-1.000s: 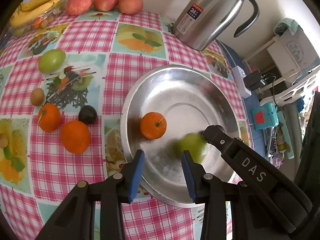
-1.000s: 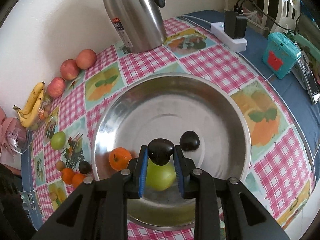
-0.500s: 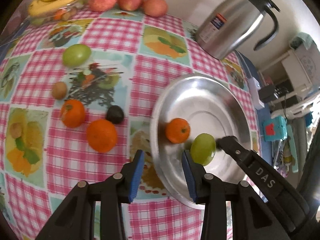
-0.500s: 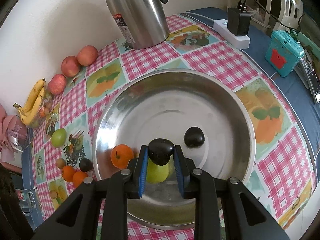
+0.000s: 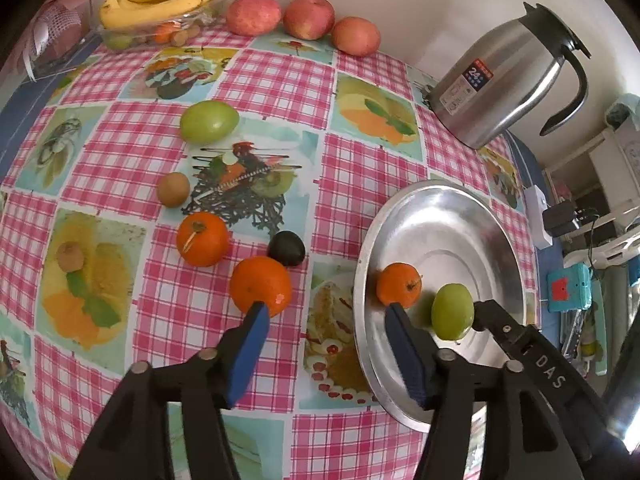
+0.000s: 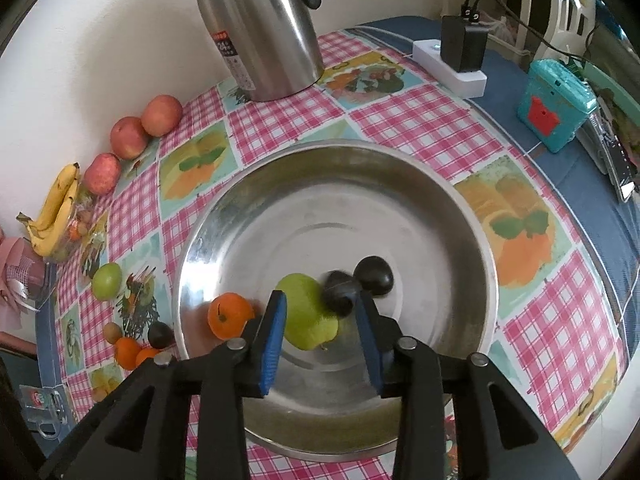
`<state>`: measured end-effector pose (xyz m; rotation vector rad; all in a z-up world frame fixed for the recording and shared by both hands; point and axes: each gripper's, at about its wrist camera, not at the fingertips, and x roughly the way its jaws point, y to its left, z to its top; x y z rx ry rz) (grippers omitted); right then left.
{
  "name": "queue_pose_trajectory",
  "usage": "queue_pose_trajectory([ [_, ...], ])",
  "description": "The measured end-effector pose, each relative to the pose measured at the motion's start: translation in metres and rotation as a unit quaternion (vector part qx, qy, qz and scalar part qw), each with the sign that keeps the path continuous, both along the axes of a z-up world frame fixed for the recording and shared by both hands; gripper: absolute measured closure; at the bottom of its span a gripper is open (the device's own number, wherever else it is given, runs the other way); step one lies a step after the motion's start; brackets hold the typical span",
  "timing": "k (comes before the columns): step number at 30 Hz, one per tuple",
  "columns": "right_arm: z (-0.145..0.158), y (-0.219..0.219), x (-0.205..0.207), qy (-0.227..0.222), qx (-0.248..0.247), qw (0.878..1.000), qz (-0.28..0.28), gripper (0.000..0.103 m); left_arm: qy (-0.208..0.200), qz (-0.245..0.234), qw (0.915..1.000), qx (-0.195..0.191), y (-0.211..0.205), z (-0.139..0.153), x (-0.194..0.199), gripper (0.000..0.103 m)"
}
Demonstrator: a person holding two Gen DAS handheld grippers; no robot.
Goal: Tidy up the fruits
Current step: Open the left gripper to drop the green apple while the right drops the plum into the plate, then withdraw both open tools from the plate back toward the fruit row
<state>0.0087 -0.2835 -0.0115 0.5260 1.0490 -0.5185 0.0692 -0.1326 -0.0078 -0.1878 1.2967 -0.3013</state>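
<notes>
right gripper [image 6: 320, 316] jaws have just been opening; dark plum [image 6: 340, 292] drops free between them beside the green fruit [image 6: 308, 312] in the steel bowl [image 6: 460, 208]. left gripper [image 5: 324, 320] has also just been opening, empty, tilted steeply down. large orange [image 5: 260, 284] lies just past its left pad on the tablecloth [image 5: 120, 152], so i judge the left hand nearer.

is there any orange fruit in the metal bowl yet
Yes, one orange fruit lies inside the metal bowl near its left wall, beside a green fruit.
</notes>
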Motion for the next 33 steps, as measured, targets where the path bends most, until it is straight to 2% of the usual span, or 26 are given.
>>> queue_pose_trajectory([
  [1,0.001,0.000,-0.001,-0.001,-0.004,1.000,-0.002,0.063,-0.001,0.001,1.0000,0.004,0.001,0.000,0.000,0.028],
  [3,0.003,-0.001,-0.002,-0.002,-0.011,1.000,-0.006,0.047,-0.004,0.006,0.9999,0.012,0.003,0.000,0.001,0.026],
  [7,0.005,-0.002,-0.003,-0.005,-0.021,1.000,-0.008,0.037,-0.008,0.021,0.9994,0.025,0.007,-0.002,0.003,0.009],
  [13,0.005,0.001,-0.002,-0.006,-0.029,1.000,0.000,0.027,-0.016,0.059,0.9975,0.034,0.022,-0.003,0.008,0.000],
  [15,0.005,0.002,-0.002,-0.006,-0.031,0.999,0.002,0.022,-0.019,0.074,0.9963,0.040,0.029,-0.004,0.010,0.000],
  [19,0.006,0.004,0.000,-0.009,-0.034,0.999,0.012,0.021,-0.029,0.101,0.9929,0.055,0.041,-0.003,0.013,0.000],
  [21,0.005,0.005,0.001,-0.009,-0.035,0.999,0.018,0.009,-0.035,0.119,0.9900,0.067,0.048,-0.001,0.014,0.000],
  [22,0.005,0.007,0.002,-0.009,-0.037,0.999,0.023,0.008,-0.039,0.124,0.9892,0.068,0.051,-0.001,0.015,0.000],
  [28,0.009,0.019,0.008,-0.014,-0.053,0.997,0.051,0.007,-0.066,0.147,0.9837,0.080,0.067,0.006,0.018,0.000],
  [33,0.014,0.032,0.012,-0.024,-0.073,0.994,0.081,0.007,-0.097,0.148,0.9776,0.114,0.073,0.014,0.022,0.000],
])
